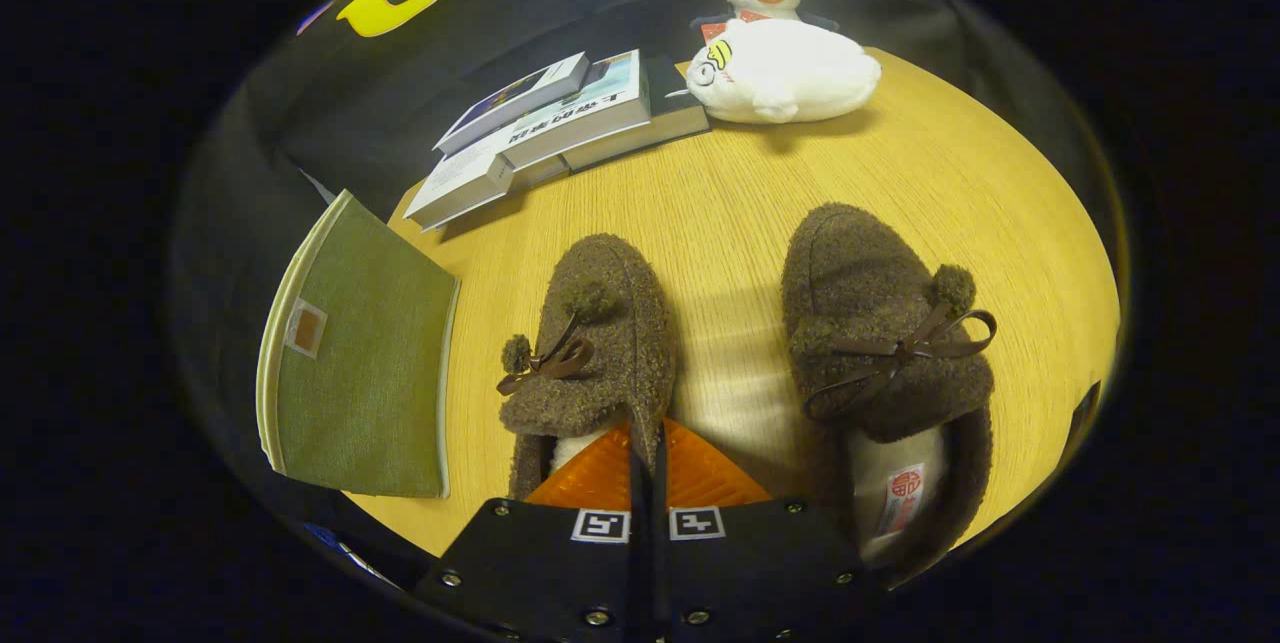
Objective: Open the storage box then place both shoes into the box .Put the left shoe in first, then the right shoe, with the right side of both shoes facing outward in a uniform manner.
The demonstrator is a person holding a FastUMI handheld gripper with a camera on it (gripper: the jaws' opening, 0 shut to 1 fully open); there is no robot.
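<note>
Left shoe (pixel 600 343): fuzzy brown slipper w/ pom-pom bow, pale lining, toe pointing to worktop's (pixel 740 203) far edge. Tool (pixel 650 463) fingers look pressed together on its inner collar wall, so prob. gripping it. Right shoe (pixel 880 343) sits beside, apart, same look. Storage box (pixel 360 363) – green fabric, lid down – at the left edge, overhanging. Judged step: box not open yet, though shoe is pinched; next needs lid up before loading. Books (pixel 550 133) and plush toys (pixel 780 73) at far edge.
</note>
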